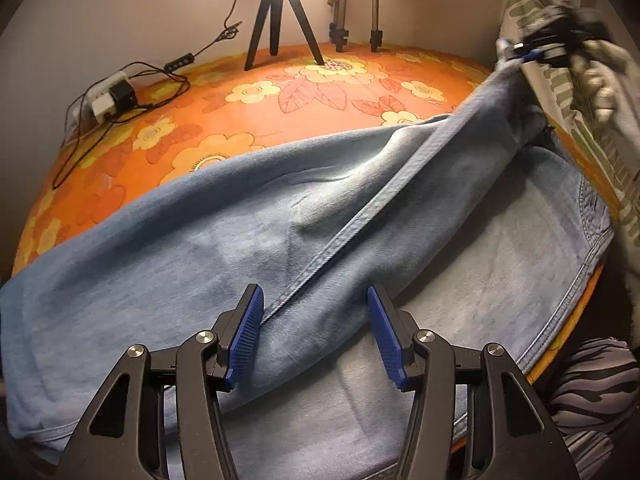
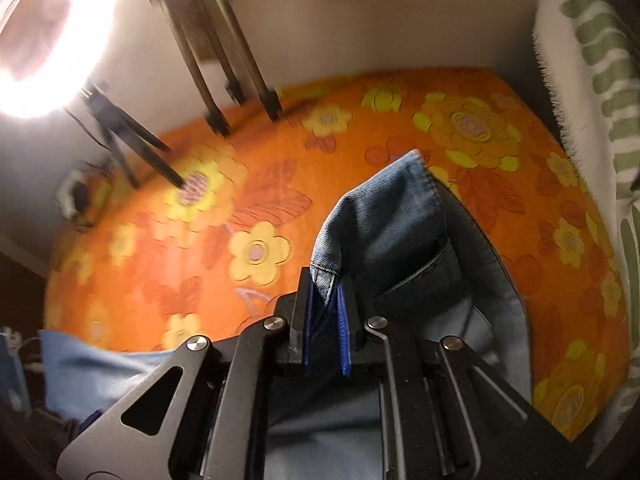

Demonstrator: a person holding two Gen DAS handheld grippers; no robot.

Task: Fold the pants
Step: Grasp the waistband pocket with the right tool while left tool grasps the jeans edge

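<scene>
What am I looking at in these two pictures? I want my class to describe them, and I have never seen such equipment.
There is no robot here: a person holds a two-finger hand tool in each hand, each carrying a wide-angle camera that looks along its fingers. One picture comes from the left tool, the other from the right. A pair of light blue denim pants lies on a table with an orange flowered cloth, with a small black tripod standing at the back. The left claw is open above the pants, gripping nothing. The right claw is shut on an edge of the pants and lifts it off the table.
</scene>
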